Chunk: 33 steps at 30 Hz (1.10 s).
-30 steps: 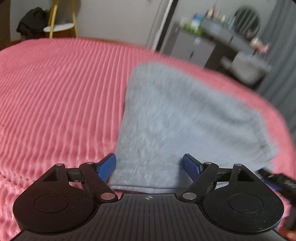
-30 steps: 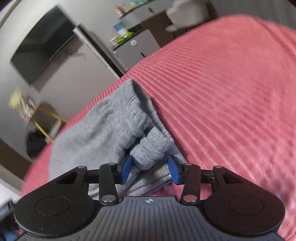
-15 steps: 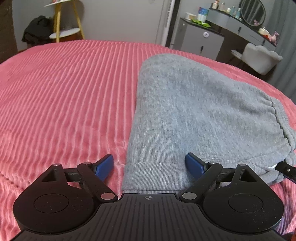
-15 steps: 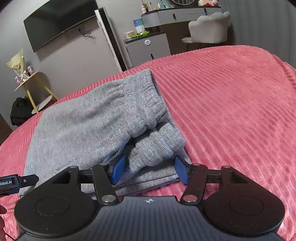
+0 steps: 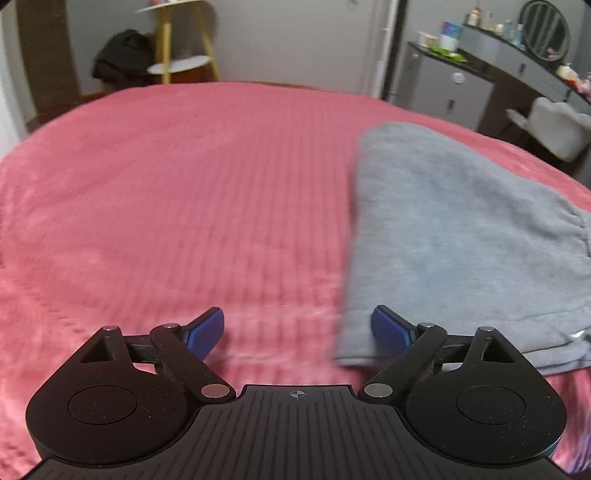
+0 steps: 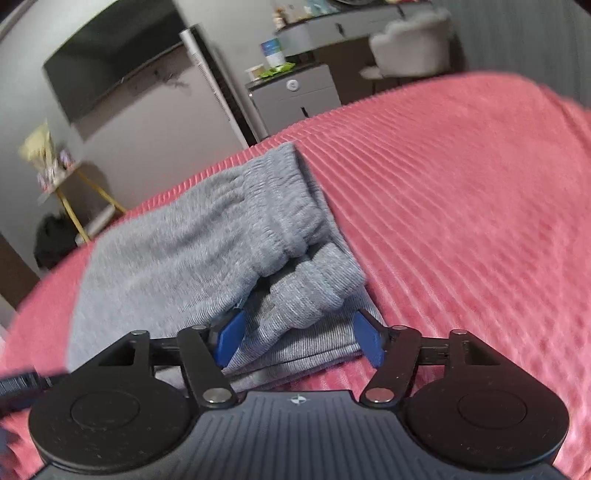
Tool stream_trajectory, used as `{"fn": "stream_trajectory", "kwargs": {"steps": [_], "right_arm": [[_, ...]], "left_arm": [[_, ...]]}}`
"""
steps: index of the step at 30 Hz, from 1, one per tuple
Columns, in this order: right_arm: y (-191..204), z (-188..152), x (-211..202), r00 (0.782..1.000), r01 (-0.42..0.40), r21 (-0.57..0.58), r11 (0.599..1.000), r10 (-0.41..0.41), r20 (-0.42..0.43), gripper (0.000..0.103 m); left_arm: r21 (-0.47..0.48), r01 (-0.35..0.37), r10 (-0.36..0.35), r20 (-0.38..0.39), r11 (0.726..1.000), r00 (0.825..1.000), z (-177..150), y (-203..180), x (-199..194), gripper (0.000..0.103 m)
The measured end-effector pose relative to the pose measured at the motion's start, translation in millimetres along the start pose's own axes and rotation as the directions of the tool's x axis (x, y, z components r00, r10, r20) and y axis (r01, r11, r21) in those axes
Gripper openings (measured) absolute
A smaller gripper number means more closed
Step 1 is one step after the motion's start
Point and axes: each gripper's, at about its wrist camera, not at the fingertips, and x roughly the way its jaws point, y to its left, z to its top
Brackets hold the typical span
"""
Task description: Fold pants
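Note:
Grey sweatpants [image 5: 458,236] lie folded into a compact stack on the pink ribbed bedspread [image 5: 184,192]. In the left wrist view the stack sits at the right, and my left gripper [image 5: 297,330] is open and empty, its right fingertip at the stack's near left corner. In the right wrist view the pants [image 6: 207,258] show their gathered waistband [image 6: 288,206] and a ribbed cuff [image 6: 317,288] on top. My right gripper [image 6: 299,338] is open, its jaws straddling the cuff end without clamping it.
A grey cabinet [image 5: 443,92] and dresser with a round mirror [image 5: 543,29] stand beyond the bed, with a white chair [image 5: 557,129]. A yellow-legged side table [image 5: 177,62] holds dark clothes. A wall TV [image 6: 114,62] hangs at the left.
My left gripper has shifted left, so the pants now sit at its right side. My right gripper has opened wider around the cuff and drawn back slightly.

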Motion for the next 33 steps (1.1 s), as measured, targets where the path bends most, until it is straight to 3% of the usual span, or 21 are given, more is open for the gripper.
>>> {"fn": "stream_trajectory", "kwargs": {"steps": [2,5,6,8,10,13,16,18,21,23,25,27,28,31,33], "right_arm": [[-11.5,0.5,-4.3,1.0,0.01,0.079,0.997,-0.009,-0.013,0.082],[-24.2,1.0,-7.0,0.998,0.058,0.153,0.987,-0.055,-0.027,0.083],[-27.6,1.5,-7.8,0.999,0.039,0.181,0.983,-0.034,-0.032,0.083],[-42.4,0.4,-8.6,0.992,-0.102,0.308,0.946,0.12,-0.039,0.083],[-59.4,-6.6,-3.4,0.966,-0.21,0.458,0.864,0.257,-0.042,0.083],[-71.6,-14.1,8.5,0.94,-0.254,0.56,0.789,0.338,-0.049,0.083],[-74.9,-13.0,13.3,0.932,-0.304,0.574,0.76,0.362,0.013,0.083],[-76.8,-11.3,17.8,0.914,-0.355,0.588,0.727,0.402,0.055,0.084],[-82.7,-11.5,30.9,0.884,-0.403,0.633,0.661,0.46,0.082,0.089],[-89.5,-12.1,35.7,0.874,-0.414,0.661,0.626,0.475,0.099,0.089],[-99.4,-13.1,37.7,0.852,-0.445,0.7,0.559,0.506,0.137,0.089],[-105.8,-14.1,37.1,0.85,-0.451,0.72,0.528,0.5,0.166,0.089],[-108.5,-13.3,35.3,0.863,-0.439,0.718,0.54,0.477,0.169,0.089],[-107.8,-8.0,28.8,0.916,-0.371,0.67,0.643,0.371,0.152,0.088],[-105.8,-8.7,30.8,0.922,-0.359,0.666,0.654,0.36,0.143,0.087]], "left_arm": [[0.008,-0.028,0.028,-0.008,1.0,1.0,-0.3,11.4,-7.0,0.09],[-0.016,0.014,-0.015,-0.031,1.0,0.999,-3.4,24.4,-18.2,0.09],[-0.036,0.054,-0.055,-0.042,0.998,0.998,-5.9,26.6,-21.8,0.09],[-0.101,0.176,-0.181,-0.043,0.979,0.983,-13.8,29.4,-27.6,0.09],[-0.197,0.308,-0.323,-0.048,0.931,0.945,-24.6,29.5,-25.7,0.091],[-0.358,0.406,-0.461,-0.078,0.84,0.884,-35.8,25.3,-9.0,0.091],[-0.471,0.419,-0.496,-0.046,0.776,0.867,-38.4,24.5,4.7,0.089],[-0.529,0.438,-0.519,-0.005,0.727,0.855,-36.3,26.3,10.3,0.089],[-0.61,0.478,-0.575,0.044,0.632,0.817,-31.1,30.5,18.5,0.089],[-0.628,0.499,-0.596,0.069,0.598,0.8,-25.8,30.8,25.4,0.088],[-0.62,0.501,-0.589,0.076,0.604,0.805,-21.0,30.9,28.6,0.088],[-0.622,0.466,-0.549,0.069,0.629,0.833,-16.7,29.0,29.9,0.087],[-0.628,0.453,-0.534,0.069,0.633,0.843,-16.0,29.3,32.7,0.087],[-0.637,0.388,-0.482,0.028,0.666,0.876,-14.3,28.6,38.7,0.079],[-0.594,0.368,-0.462,-0.007,0.715,0.887,-13.2,23.3,38.1,0.076]]}}
